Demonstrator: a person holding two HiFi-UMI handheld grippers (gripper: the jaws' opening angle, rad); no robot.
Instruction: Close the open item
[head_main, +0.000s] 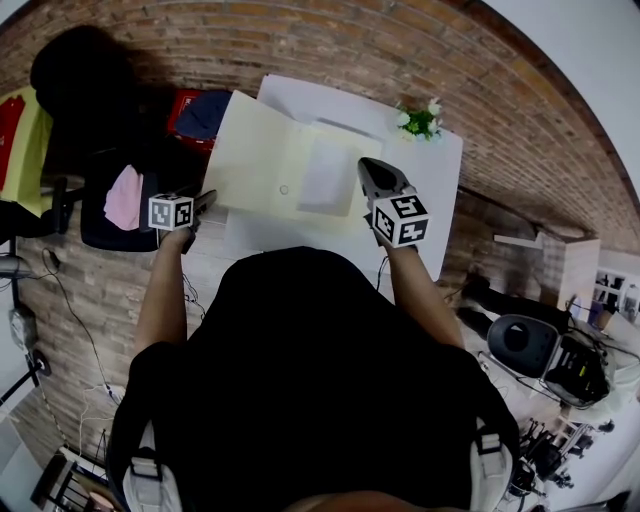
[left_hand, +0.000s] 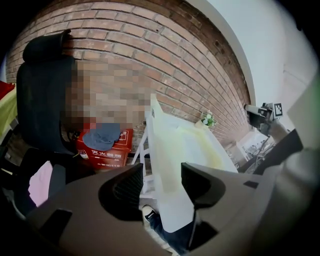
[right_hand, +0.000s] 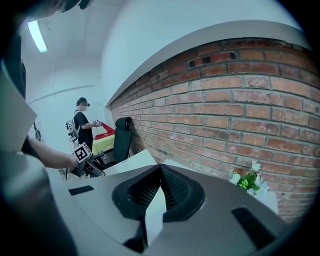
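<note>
The pale yellow folder (head_main: 262, 150) lies open on the white table (head_main: 442, 160), with a white sheet of paper (head_main: 326, 176) inside on its right half. The right gripper (right_hand: 160, 170) is pressed together on the folder's right edge. The left gripper (left_hand: 162, 179) is spread, with the left flap's edge between its jaws but not pinched.

**Brick-walled workroom, part office, part lab**

You stand in a workroom. A brick wall (head_main: 330, 40) fills the top of the head view, with a white table (head_main: 445, 165) at centre and a black office chair (head_main: 75, 90) at upper left. Cables (head_main: 70, 300) trail at left, and dark equipment (head_main: 565, 365) crowds the lower right.
</note>
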